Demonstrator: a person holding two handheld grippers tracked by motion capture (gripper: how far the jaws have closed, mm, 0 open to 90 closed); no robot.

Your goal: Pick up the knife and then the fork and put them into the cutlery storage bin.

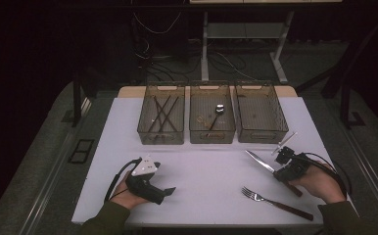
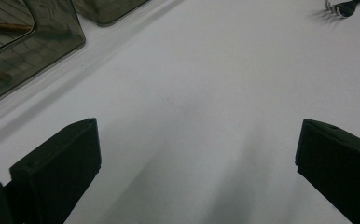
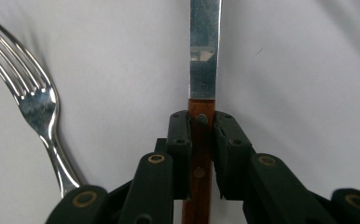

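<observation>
Dim room, lit tabletop

The white rectangular table [image 1: 201,171] glows against black surroundings in the slightly soft high view; the shiny steel fork [image 3: 38,105] glares and blurs close up, and soft grey shadows trail beneath the black jaws.

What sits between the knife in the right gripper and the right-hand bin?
Nothing visible. The right gripper is shut on the knife by its wooden handle, and bare table runs from it to the right bin. The fork lies nearer the person, off that path.
</observation>
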